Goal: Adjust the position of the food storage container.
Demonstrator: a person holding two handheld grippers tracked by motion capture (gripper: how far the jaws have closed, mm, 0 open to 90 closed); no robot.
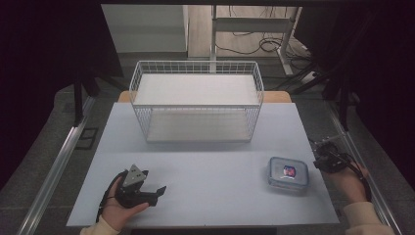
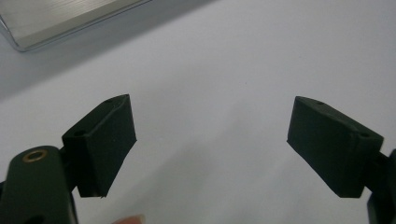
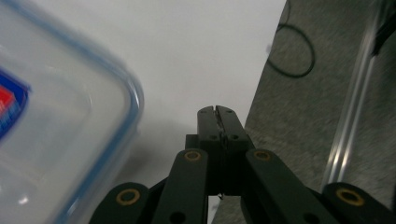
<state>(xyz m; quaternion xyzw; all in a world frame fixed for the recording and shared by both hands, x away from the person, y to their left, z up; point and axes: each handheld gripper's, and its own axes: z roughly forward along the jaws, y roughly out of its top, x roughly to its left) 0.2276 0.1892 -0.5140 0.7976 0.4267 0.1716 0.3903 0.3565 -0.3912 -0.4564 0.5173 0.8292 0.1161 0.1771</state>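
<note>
A clear plastic container (image 1: 288, 174) with a blue-rimmed lid and a red and blue label lies on the pale table (image 1: 205, 166) at the front right. In the right gripper view the container (image 3: 56, 116) is close on the left. My right gripper (image 1: 323, 152) is held just past the table's right edge, beside the container and apart from it. Its jaws (image 3: 217, 112) are pressed together with nothing between them. My left gripper (image 1: 155, 192) rests in a hand at the table's front left. It stands wide open (image 2: 210, 140) over bare table.
A white wire basket (image 1: 195, 100) with a shelf stands at the back middle of the table. Metal rails (image 1: 58, 161) run along both sides of the table. Right of the table lies grey floor with a cable loop (image 3: 289, 51) and a rail (image 3: 355, 107).
</note>
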